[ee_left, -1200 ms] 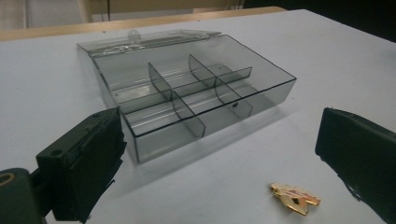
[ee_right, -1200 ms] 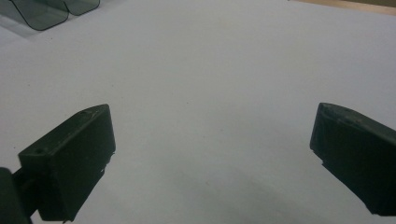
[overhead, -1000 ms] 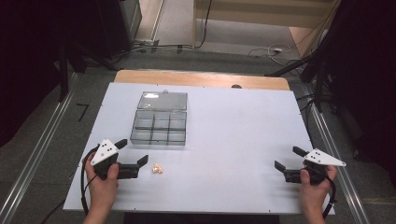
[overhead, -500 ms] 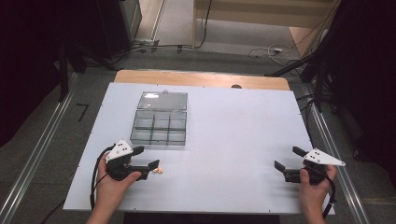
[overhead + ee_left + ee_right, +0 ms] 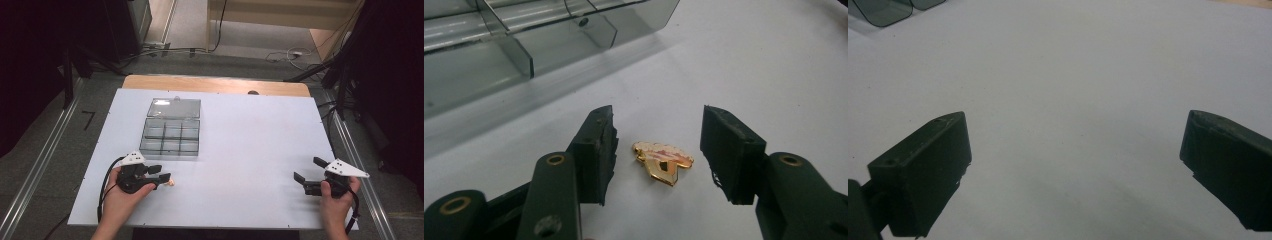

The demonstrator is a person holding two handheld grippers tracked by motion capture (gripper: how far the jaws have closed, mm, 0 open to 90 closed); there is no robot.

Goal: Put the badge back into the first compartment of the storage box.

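White tabletop [image 5: 240,150] under the lamps, dark floor and cables all round it, a strip of bare wood along the far edge. Starting on the left: near the front left corner, a hand [image 5: 117,200] brings the left tool [image 5: 165,178] down low over the surface, pointed toward the right edge. Its jaws have just been closing in, and between them lies a small gold enamel pin [image 5: 663,161], flat on the tabletop, orange and cream on its face. The pads [image 5: 596,145] aren't on it: there's a gap on each side, narrower on the left jaw's side in the left gripper view, so the tool stands apart around the pin, no grip. From above the pin [image 5: 171,182] is just a tiny bright speck at the jaw tips.

Just beyond that, toward the far edge, sits a clear smoky plastic compartment box [image 5: 170,137], its lid [image 5: 174,107] laid open behind it; I can't make out anything in the compartments.

Across a wide bare stretch to the front right corner: the other hand [image 5: 336,197] holds the right tool [image 5: 306,175] well away from box and pin, jaws spread wide, nothing but white surface between them.
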